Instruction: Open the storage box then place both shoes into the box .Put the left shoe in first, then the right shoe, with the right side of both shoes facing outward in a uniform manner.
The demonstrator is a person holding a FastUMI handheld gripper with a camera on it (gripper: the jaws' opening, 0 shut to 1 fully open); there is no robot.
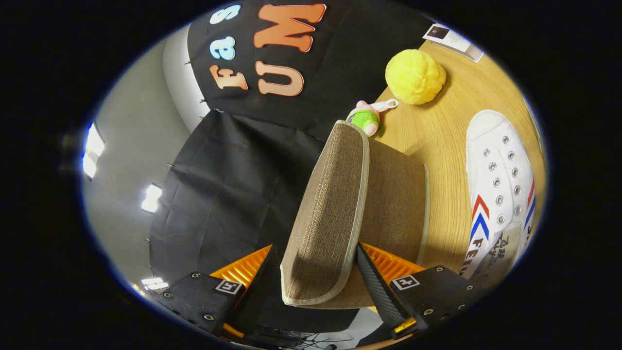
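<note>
The brown fabric storage box lid (335, 214) stands lifted between the gripper (318, 262) fingers, both pressing on its trimmed edge. Beyond it on the wooden table (437, 146) lie a white lace-up shoe (500, 180), a yellow fuzzy ball (414, 76) and a small pink-and-green plush toy (365, 118) at the lid's far corner

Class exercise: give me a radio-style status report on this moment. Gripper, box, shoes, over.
Hand-held gripper shut on box lid, lid lifted. White shoe beside box on table, not yet loaded. Yellow ball and plush toy beyond, clear.
</note>
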